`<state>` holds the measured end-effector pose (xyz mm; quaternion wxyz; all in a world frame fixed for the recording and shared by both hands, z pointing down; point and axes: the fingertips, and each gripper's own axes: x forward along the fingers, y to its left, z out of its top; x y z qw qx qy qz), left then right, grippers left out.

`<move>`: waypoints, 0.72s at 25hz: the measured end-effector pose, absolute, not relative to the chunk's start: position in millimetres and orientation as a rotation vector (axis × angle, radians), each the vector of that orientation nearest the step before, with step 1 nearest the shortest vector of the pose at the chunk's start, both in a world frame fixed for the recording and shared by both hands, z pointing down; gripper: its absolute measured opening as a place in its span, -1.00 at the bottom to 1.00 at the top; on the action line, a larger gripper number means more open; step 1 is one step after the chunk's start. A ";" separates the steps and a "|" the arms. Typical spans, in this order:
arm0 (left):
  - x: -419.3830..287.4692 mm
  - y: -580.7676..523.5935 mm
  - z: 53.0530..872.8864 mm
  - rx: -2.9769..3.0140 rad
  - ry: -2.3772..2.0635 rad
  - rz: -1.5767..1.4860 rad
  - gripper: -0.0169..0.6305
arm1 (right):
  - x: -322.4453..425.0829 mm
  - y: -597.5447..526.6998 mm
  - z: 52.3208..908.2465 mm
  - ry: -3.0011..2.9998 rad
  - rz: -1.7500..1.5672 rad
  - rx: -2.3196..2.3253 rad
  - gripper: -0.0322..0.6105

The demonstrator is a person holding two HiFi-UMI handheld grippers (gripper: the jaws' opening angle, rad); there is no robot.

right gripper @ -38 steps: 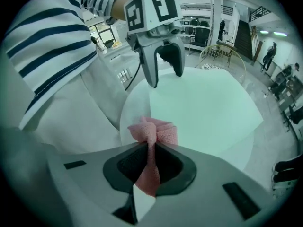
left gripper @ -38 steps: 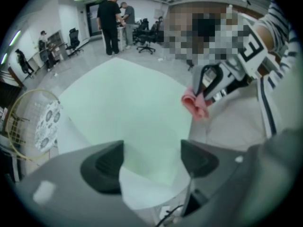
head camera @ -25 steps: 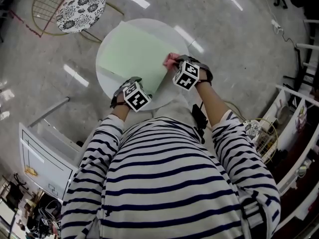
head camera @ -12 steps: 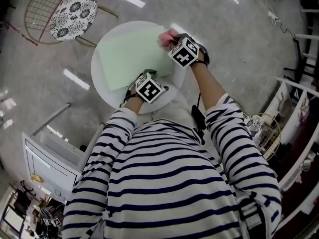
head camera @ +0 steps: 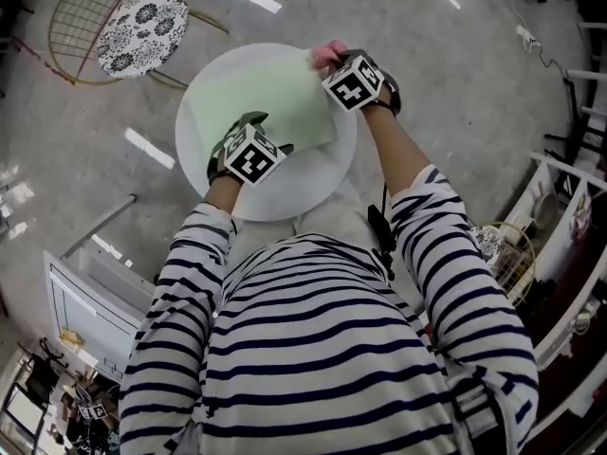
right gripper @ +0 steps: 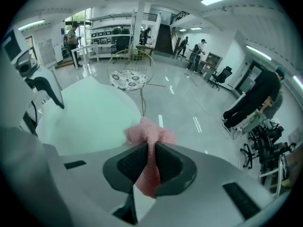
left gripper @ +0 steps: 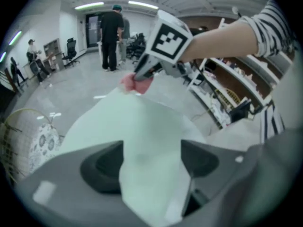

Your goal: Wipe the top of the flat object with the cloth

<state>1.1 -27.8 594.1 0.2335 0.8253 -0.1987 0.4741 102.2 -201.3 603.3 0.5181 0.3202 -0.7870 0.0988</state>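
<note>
Right tool: jaws pinched tight on crumpled pink cloth. Left tool: jaws wide apart, gripping nothing. Round white worktop on glossy grey floor, open office beyond. Left pads' contact unclear. Pale green flat sheet shows between left jaws; cloth sits at its far right corner.

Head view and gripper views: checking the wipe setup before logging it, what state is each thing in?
pink cloth: bunched, pinched between jaws.
green sheet: lying flat on the round table.
right gripper: shut on the pink cloth.
left gripper: open, over the green sheet.
</note>
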 end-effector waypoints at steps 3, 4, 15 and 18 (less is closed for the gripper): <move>-36.1 -53.9 602.0 2.245 -0.591 1.431 0.22 | 111.7 -209.3 611.8 -1.836 0.277 0.816 -0.77; -42.2 -60.5 603.4 2.251 -0.587 1.466 0.22 | 113.6 -210.4 615.7 -1.822 0.290 0.822 -0.77; -33.4 -77.6 629.0 2.330 -0.287 1.755 0.23 | 88.2 -201.4 638.9 -1.892 0.320 0.638 -0.77; -35.8 -77.8 632.4 2.312 -0.290 1.735 0.23 | 85.5 -189.8 641.5 -1.916 0.332 0.570 -0.77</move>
